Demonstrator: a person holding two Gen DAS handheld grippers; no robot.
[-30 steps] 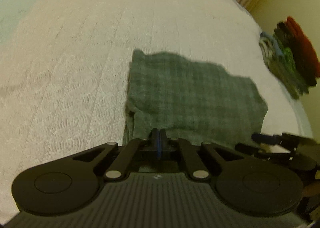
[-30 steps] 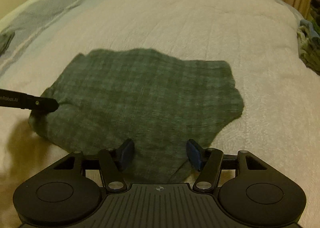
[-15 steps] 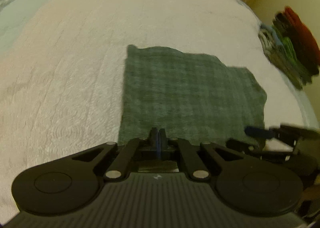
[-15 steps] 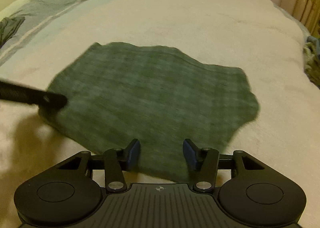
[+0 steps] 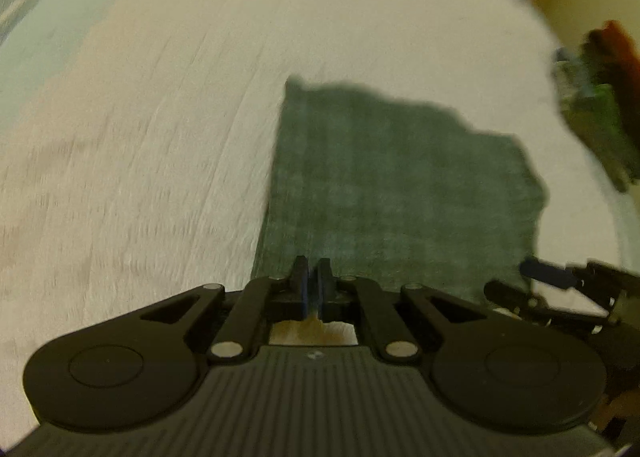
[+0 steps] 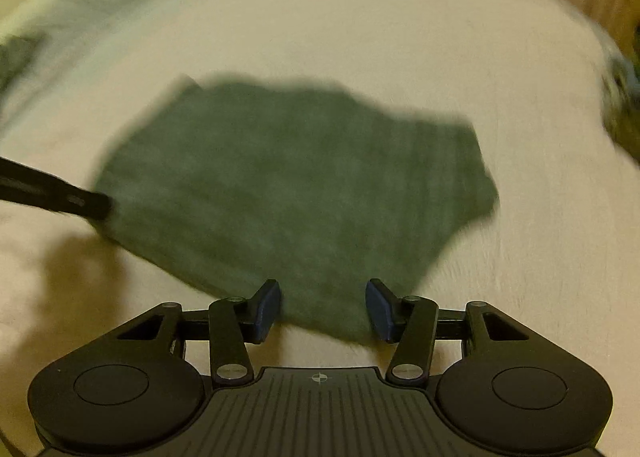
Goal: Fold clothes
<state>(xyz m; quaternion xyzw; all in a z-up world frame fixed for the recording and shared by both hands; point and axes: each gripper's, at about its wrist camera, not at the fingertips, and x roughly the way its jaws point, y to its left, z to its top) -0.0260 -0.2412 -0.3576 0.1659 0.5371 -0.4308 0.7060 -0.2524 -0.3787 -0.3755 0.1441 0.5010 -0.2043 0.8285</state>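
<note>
Cloth [image 6: 288,193] flat | left tongs [image 5: 312,283] closed | right tongs [image 6: 322,309] gaping

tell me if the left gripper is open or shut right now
Shut. The left gripper has its fingers nearly touching at the near edge of the green cloth; whether fabric is pinched cannot be told.

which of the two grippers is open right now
The right gripper: its fingers stand wide apart over the green cloth. The left gripper is pinched shut.
</note>
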